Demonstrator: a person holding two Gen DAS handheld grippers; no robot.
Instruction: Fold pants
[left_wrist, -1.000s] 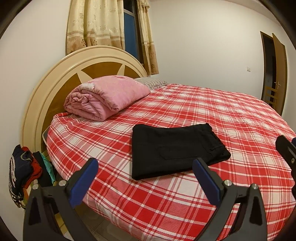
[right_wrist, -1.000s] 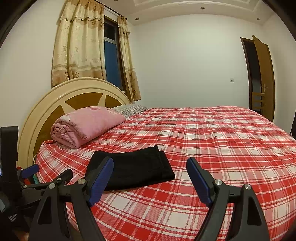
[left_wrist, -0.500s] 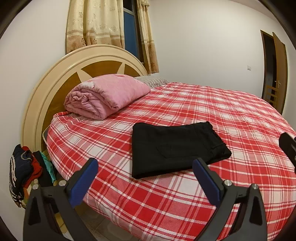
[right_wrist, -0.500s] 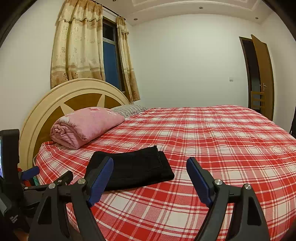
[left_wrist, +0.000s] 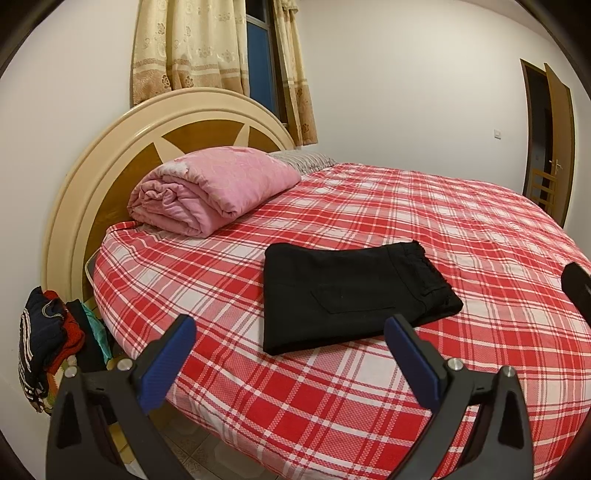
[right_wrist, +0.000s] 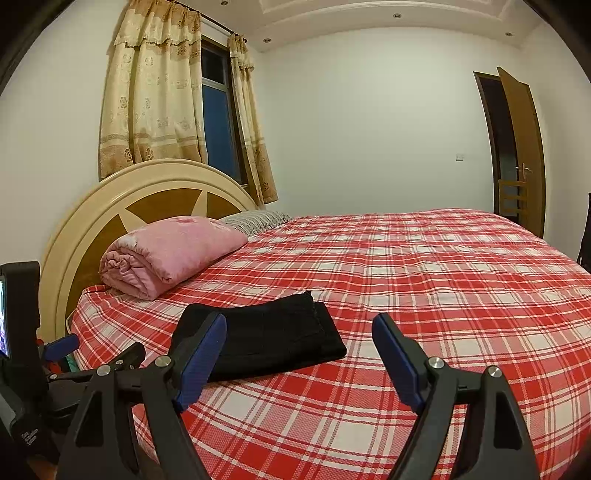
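Black pants (left_wrist: 351, 293) lie folded into a flat rectangle on the red plaid bed (left_wrist: 480, 229), near its front left edge. In the right wrist view the same pants (right_wrist: 269, 336) sit just beyond the left finger. My left gripper (left_wrist: 291, 328) hovers in front of the pants, open, nothing between its blue pads. My right gripper (right_wrist: 299, 325) is also open and empty, held back from the pants, to their right. The left gripper's body (right_wrist: 62, 354) shows at the left edge of the right wrist view.
A rolled pink quilt (left_wrist: 210, 194) rests by the round headboard (left_wrist: 166, 122), with a striped pillow (left_wrist: 306, 160) behind it. Clothes (left_wrist: 48, 350) are piled on the floor left of the bed. A door (right_wrist: 517, 147) stands open at the far right.
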